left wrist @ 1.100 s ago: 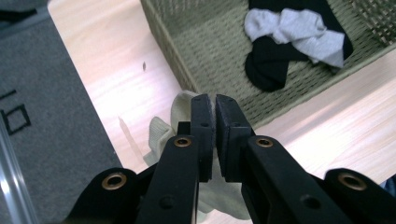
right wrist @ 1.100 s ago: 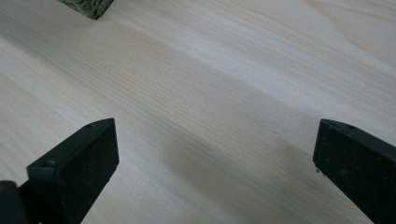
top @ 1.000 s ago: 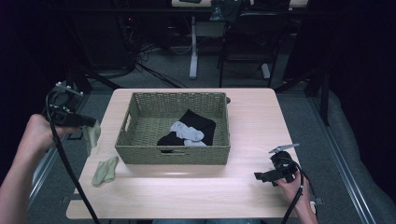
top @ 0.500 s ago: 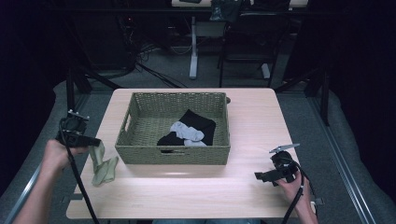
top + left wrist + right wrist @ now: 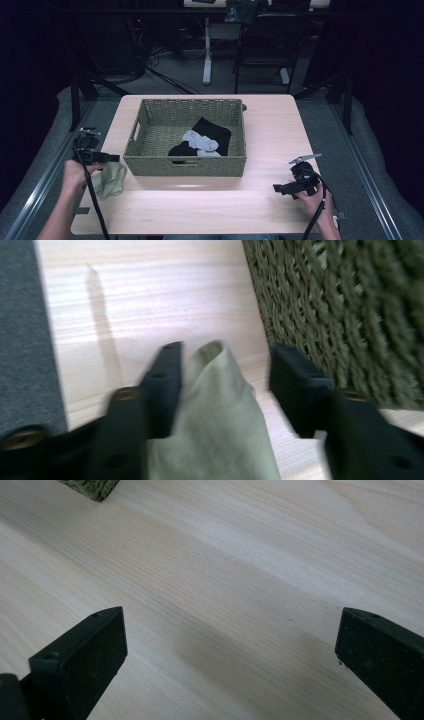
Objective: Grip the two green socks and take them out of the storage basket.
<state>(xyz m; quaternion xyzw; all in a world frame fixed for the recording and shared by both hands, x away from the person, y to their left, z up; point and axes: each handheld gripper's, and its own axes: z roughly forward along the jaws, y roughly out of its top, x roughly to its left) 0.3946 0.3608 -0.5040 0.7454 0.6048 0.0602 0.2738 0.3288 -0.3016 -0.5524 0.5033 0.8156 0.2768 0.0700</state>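
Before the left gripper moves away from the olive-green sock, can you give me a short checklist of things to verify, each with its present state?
1. Left gripper released: ok. Its jaws have just been opening; the olive-green fabric sock lies between them with a gap on one side.
2. Sock resting on the light wooden table: ok, left of the woven green wicker basket.
3. Sock free of the jaws: cannot tell; it seems to touch one jaw.
4. Basket clear of the left gripper: ok, close but apart.
5. Right gripper idle: ok, open over bare table.
6. Black and grey socks inside basket: ok.
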